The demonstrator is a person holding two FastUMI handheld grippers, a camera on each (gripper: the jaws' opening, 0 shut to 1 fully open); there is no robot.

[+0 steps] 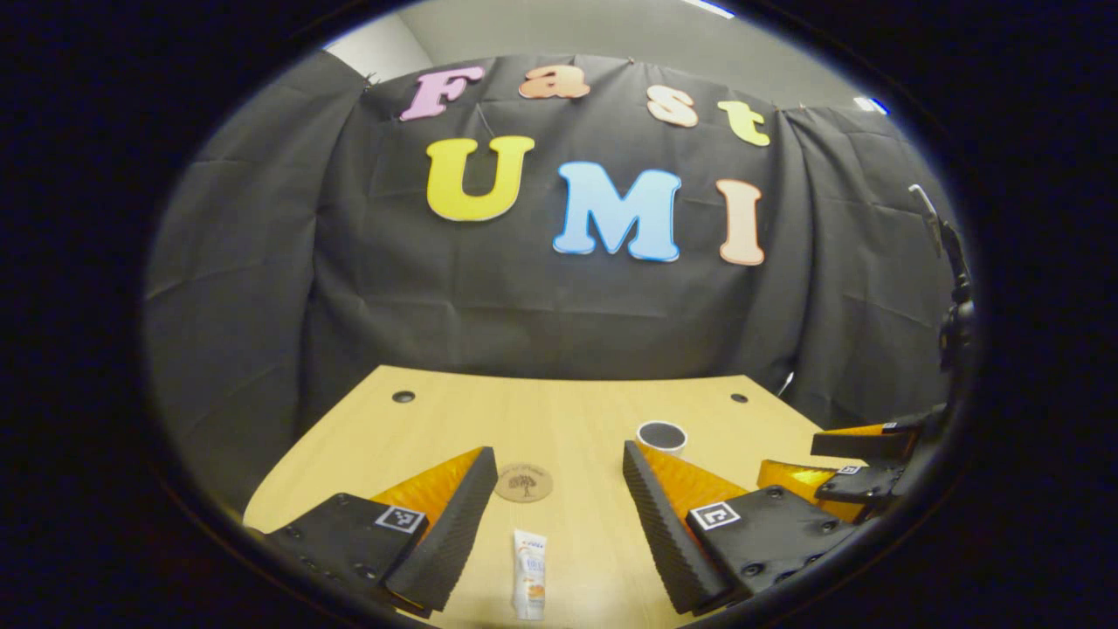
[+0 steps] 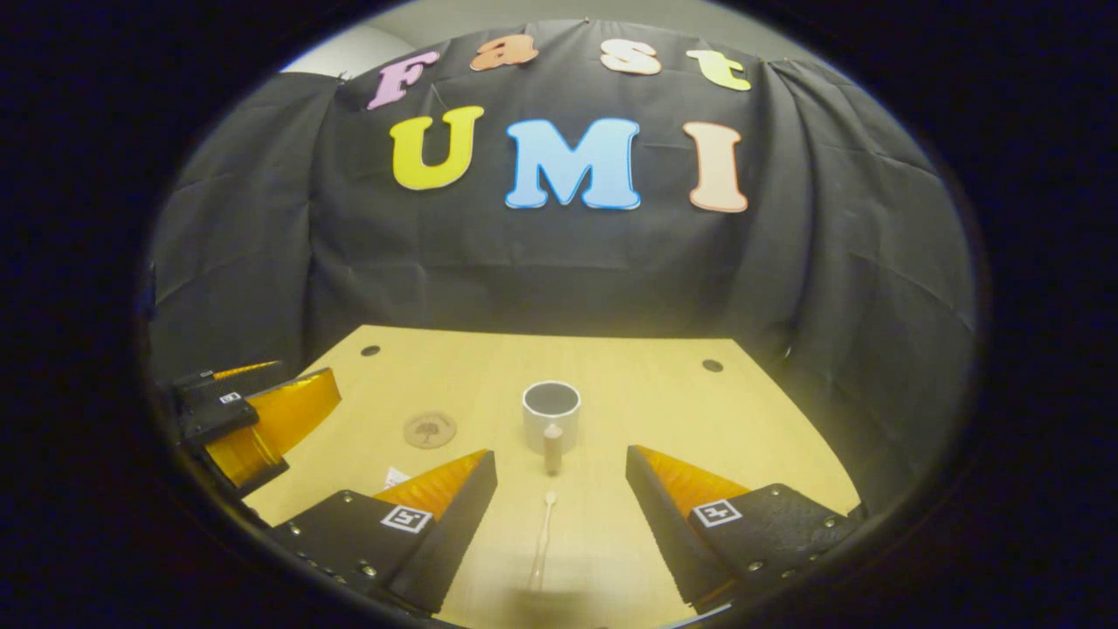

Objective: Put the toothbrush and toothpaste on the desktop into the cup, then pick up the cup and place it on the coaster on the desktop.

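In the left gripper view my left gripper stands open low over the desktop, with a white toothpaste tube lying flat between its fingers, untouched. A round brown coaster lies just beyond the tube. The white cup stands farther right, partly behind one finger. In the right gripper view my right gripper is open too. A pale toothbrush lies on the wood between its fingers, pointing at the cup, whose handle faces me. The coaster lies left of the cup.
The light wooden desktop has small dark holes near its far corners and ends at the black cloth wall. The right gripper shows at the right edge of the left gripper view. The left gripper shows at the left of the right gripper view.
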